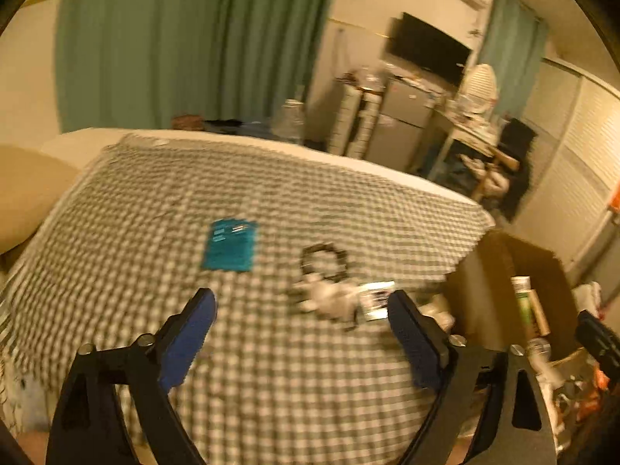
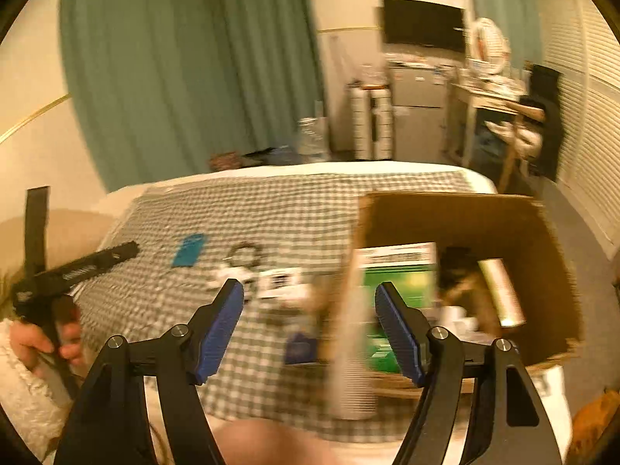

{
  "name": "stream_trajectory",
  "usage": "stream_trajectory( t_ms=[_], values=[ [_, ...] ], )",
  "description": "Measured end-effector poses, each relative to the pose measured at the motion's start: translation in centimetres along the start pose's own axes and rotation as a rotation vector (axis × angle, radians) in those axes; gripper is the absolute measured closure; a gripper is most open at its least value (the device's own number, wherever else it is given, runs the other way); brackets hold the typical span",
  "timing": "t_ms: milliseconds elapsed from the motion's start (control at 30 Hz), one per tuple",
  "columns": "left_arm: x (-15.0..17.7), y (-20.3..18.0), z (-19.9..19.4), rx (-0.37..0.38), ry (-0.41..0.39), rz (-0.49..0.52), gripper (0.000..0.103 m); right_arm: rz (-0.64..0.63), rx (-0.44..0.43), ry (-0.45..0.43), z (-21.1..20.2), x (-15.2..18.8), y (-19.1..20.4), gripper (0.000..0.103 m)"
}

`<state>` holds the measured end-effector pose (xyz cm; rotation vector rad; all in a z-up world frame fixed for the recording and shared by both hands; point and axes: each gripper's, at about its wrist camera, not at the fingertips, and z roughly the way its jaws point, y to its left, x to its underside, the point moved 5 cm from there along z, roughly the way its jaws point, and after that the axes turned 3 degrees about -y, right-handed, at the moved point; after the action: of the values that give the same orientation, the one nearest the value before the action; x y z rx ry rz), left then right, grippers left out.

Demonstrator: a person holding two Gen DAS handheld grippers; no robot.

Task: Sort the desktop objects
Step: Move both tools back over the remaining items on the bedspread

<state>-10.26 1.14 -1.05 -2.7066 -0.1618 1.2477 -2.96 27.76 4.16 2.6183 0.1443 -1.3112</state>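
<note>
A checked cloth [image 1: 271, 368] covers a bed-like surface, and every place here is given from the open cardboard box [image 1: 500, 267] at its right edge.

Farthest left of the box lies a flat teal card or packet [image 1: 230, 246]. It looks thin, light and stiff; lying flush on soft cloth, it would probably be best pinched across one short edge, pressing the fabric down a little.

Nearer the box sits a dark ring [image 1: 324, 261], perhaps a bracelet or hair tie, too blurred to tell. It seems light and slightly floppy, so one side of the loop is the likely place to take hold.

Just left of the box is a jumble of small white pieces and a printed card [image 1: 375, 299], with blurred shapes. They appear light and easy to scatter.

The left gripper [image 1: 302, 306] hovers above the cloth left of the box, jaws spread wide, nothing between them.

The right gripper [image 2: 309, 295] hangs over the box's near left wall, jaws apart and empty. Inside the box [image 2: 457, 213] rest a green carton [image 2: 399, 271] and a pale tube [image 2: 502, 290].
</note>
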Motion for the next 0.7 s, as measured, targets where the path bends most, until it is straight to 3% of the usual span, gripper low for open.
stream_trajectory(
  t_ms=[100,267,600,700],
  values=[
    [1.8,1.7,0.7,-0.040,0.012,-0.004,0.008,0.008,-0.032,0.038,2.9,1.7,2.7,0.033],
    [4.4,2.8,2.9,-0.060,0.067,-0.013,0.008,-0.031,0.022,0.153,8.3,4.5,4.8,0.033],
    [5.0,0.2,8.9,-0.031,0.132,-0.008,0.008,-0.010,0.136,0.220,14.8,4.2,3.5,0.033],
    [4.7,-1.2,11.0,0.012,0.146,0.000,0.008,0.015,0.169,0.237,16.7,3.8,2.7,0.033]
  ],
)
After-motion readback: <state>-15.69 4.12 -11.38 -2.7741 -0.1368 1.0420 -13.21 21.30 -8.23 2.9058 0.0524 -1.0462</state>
